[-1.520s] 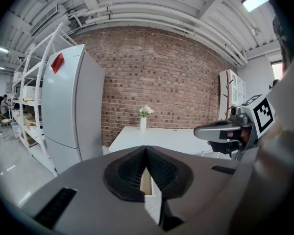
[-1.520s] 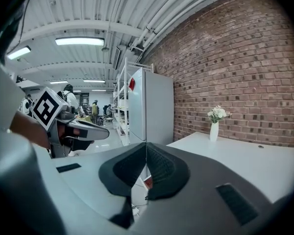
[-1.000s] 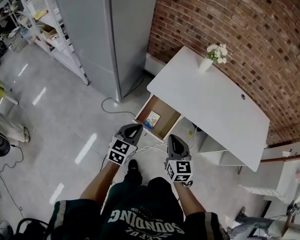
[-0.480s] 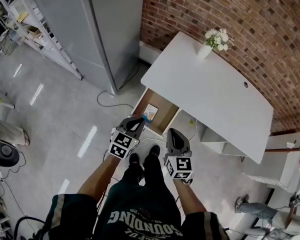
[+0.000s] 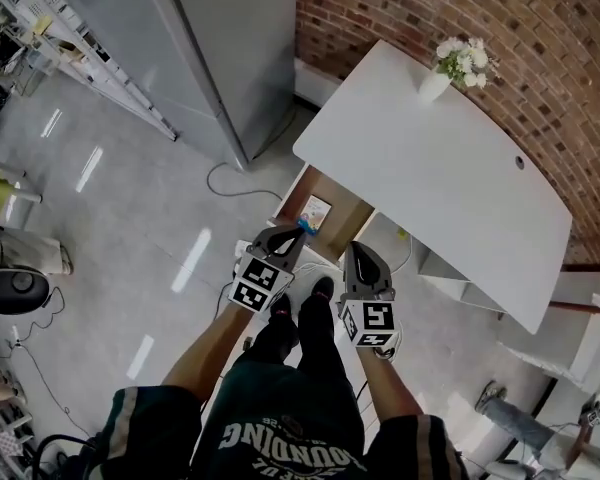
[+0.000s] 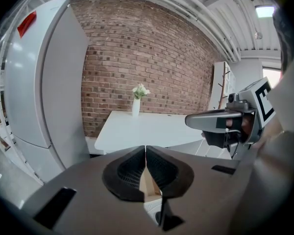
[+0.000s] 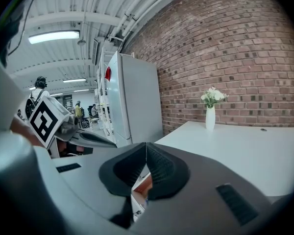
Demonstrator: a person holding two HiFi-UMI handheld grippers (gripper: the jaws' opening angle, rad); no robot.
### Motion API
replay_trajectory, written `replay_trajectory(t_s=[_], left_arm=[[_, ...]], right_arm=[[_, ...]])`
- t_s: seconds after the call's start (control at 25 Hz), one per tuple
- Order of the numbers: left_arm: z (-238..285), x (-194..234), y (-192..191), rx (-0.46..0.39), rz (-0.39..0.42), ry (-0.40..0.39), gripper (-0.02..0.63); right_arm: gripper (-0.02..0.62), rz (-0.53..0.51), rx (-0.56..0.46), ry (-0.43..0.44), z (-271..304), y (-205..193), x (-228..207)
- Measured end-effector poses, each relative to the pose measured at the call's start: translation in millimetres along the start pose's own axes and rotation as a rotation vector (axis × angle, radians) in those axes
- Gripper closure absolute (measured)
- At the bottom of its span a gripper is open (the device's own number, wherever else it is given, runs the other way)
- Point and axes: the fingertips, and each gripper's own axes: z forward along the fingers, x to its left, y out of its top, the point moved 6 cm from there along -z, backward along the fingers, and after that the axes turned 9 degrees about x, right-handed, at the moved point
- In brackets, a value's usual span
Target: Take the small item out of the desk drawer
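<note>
Under the white desk (image 5: pixel 450 158) a wooden drawer (image 5: pixel 346 214) stands pulled out. A small white item with a blue edge (image 5: pixel 314 211) lies in its left part. My left gripper (image 5: pixel 296 233) is shut and empty, its tip just at the drawer's near edge beside the item; the left gripper view shows the jaws (image 6: pixel 146 148) closed together. To the right, my right gripper (image 5: pixel 357 249) hovers over the drawer's near right corner, also shut with nothing held (image 7: pixel 146 145). Both point toward the desk.
A vase of white flowers (image 5: pixel 450 68) stands at the desk's far edge by the brick wall (image 5: pixel 540 48). A tall grey fridge (image 5: pixel 230 48) stands left of the desk, with a cable (image 5: pixel 230 183) on the floor before it. Shelving (image 5: pixel 40 28) lines the far left.
The person has stepped closer to the desk. Both grippers have moved forward toward the open drawer, the left tip now at its near edge. Both stayed shut.
</note>
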Motion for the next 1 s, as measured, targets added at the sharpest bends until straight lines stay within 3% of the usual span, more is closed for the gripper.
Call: replay_trajectory(t_s=[1.0], left_arm=[[86, 17, -38, 0.094, -0.069, -0.007, 0.588]], right_arm=[[0.571, 0.037, 0.110, 0.053, 64, -54, -30]])
